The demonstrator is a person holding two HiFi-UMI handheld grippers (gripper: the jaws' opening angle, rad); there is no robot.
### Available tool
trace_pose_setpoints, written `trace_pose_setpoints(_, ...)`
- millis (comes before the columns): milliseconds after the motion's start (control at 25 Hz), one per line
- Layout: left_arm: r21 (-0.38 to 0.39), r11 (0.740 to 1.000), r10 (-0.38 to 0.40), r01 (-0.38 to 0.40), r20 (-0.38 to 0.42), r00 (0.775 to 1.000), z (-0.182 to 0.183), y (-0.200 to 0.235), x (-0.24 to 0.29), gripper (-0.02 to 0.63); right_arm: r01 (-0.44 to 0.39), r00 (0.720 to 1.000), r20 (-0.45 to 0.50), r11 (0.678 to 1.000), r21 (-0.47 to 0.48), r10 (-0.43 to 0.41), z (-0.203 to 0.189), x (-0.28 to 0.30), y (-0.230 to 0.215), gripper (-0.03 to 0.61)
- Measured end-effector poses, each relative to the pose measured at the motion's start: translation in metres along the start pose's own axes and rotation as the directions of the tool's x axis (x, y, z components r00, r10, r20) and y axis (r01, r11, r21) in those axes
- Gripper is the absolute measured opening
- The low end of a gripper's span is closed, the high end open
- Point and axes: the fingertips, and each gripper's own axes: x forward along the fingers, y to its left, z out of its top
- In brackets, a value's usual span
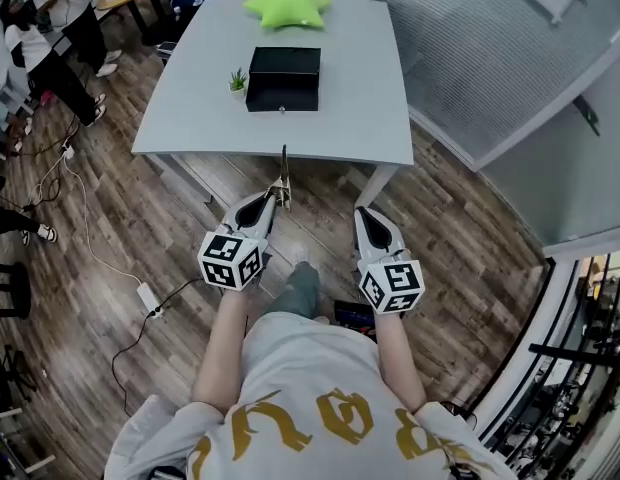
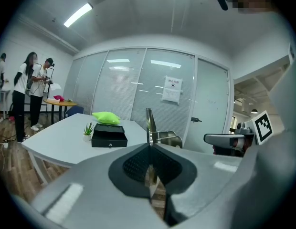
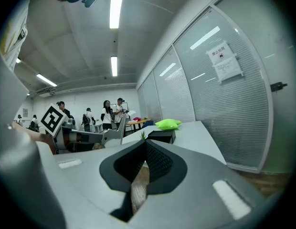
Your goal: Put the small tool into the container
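A black box (image 1: 283,78) with a small round lock on its front stands shut on the grey table (image 1: 370,118), beyond both grippers. My left gripper (image 1: 273,196) is shut on a small metal tool (image 1: 283,166), whose thin blade sticks out past the jaws toward the table's near edge. In the left gripper view the tool (image 2: 149,125) rises upright from the shut left gripper (image 2: 149,148), with the black box (image 2: 109,135) far off to the left. My right gripper (image 1: 366,214) hangs over the floor, shut on nothing; in its own view the right gripper (image 3: 144,145) points at the box (image 3: 161,136).
A green star-shaped cushion (image 1: 286,8) lies behind the box and a small potted plant (image 1: 237,81) stands at its left. A glass partition (image 1: 490,58) runs along the right. Cables and a power strip (image 1: 150,298) lie on the wood floor; people (image 1: 50,58) stand at the far left.
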Motion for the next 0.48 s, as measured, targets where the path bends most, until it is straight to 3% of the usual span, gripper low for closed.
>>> trace_pose_setpoints(320,-0.009,0.999,-0.032,0.032,-0.023,0.999,0.025,0.079,0.135,0.006,0.029,0.998,-0.059,1.0,-0.007,-0.029,0.009,0.131,-0.074,0.023)
trace_pose_setpoints(480,0.045,0.997,-0.057,0.059,-0.039,0.998,0.06,0.123,0.198,0.006,0.035,0.997,-0.069,0.999,0.004,-0.035,0.03,0.206,-0.103,0.023)
